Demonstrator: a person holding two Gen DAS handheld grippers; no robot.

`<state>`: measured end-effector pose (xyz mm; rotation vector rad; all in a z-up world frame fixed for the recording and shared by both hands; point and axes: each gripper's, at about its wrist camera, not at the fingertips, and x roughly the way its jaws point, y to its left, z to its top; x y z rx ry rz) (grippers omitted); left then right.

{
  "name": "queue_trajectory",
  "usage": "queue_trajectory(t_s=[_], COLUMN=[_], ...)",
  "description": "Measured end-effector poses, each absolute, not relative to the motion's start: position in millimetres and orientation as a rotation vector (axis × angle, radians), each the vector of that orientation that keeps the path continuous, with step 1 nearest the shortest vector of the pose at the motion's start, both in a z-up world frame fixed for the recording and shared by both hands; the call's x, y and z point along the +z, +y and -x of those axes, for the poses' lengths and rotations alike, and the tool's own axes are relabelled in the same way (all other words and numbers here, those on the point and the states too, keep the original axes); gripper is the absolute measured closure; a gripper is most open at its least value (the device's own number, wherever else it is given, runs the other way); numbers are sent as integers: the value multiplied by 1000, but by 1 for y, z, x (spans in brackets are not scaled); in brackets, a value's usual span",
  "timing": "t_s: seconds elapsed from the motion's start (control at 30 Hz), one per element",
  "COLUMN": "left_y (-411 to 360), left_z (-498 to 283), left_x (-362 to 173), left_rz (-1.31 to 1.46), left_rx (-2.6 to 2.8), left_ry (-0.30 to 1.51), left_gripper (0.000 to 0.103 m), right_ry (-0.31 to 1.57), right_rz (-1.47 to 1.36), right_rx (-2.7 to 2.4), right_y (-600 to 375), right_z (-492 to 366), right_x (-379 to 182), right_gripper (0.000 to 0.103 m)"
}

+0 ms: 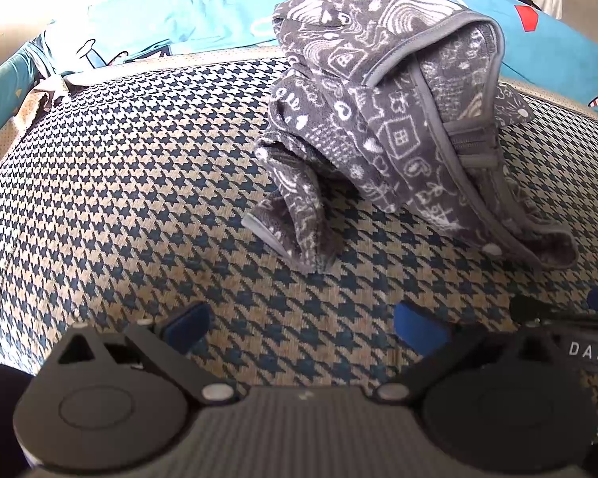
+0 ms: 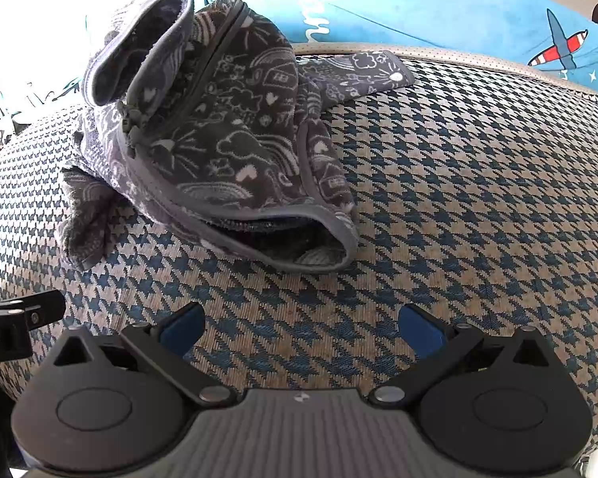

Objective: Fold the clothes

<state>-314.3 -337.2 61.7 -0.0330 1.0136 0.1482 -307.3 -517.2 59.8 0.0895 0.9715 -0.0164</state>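
A dark grey fleece garment with white doodle print, a zipper and grey trim lies crumpled in a heap on the houndstooth surface. In the right wrist view the same garment sits up and to the left, its hem gaping toward me and one flap stretched to the right. My left gripper is open, short of the heap, with nothing between its blue pads. My right gripper is also open and holds nothing, well short of the garment's hem.
A blue sheet printed with planes and shapes lies behind the houndstooth cushion. The other gripper's black body shows at the right edge of the left view and at the left edge of the right view.
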Motion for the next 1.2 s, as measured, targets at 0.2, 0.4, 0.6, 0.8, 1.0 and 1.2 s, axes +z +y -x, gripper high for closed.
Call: queue_trajectory(t_s=[0.2, 0.4, 0.6, 0.8, 1.0, 1.2], left_y=[-338, -339, -340, -340, -339, -340], left_z=[314, 312, 312, 312, 313, 312], left_x=[62, 62, 62, 62, 62, 62], left_rz=[33, 33, 33, 32, 29, 29], left_rx=[147, 147, 144, 142, 138, 136], left_ry=[1014, 1016, 1016, 1016, 1017, 1018], left_gripper=[0, 0, 0, 0, 0, 0], right_ry=[973, 974, 974, 975, 975, 975], right_rz=[-89, -89, -89, -88, -87, -86], right_rx=[-16, -16, -15, -15, -14, -13], right_y=[-517, -517, -518, -518, -517, -518], right_z=[307, 307, 307, 307, 307, 308], right_x=[60, 60, 60, 59, 59, 59], right_gripper=[0, 0, 0, 0, 0, 0])
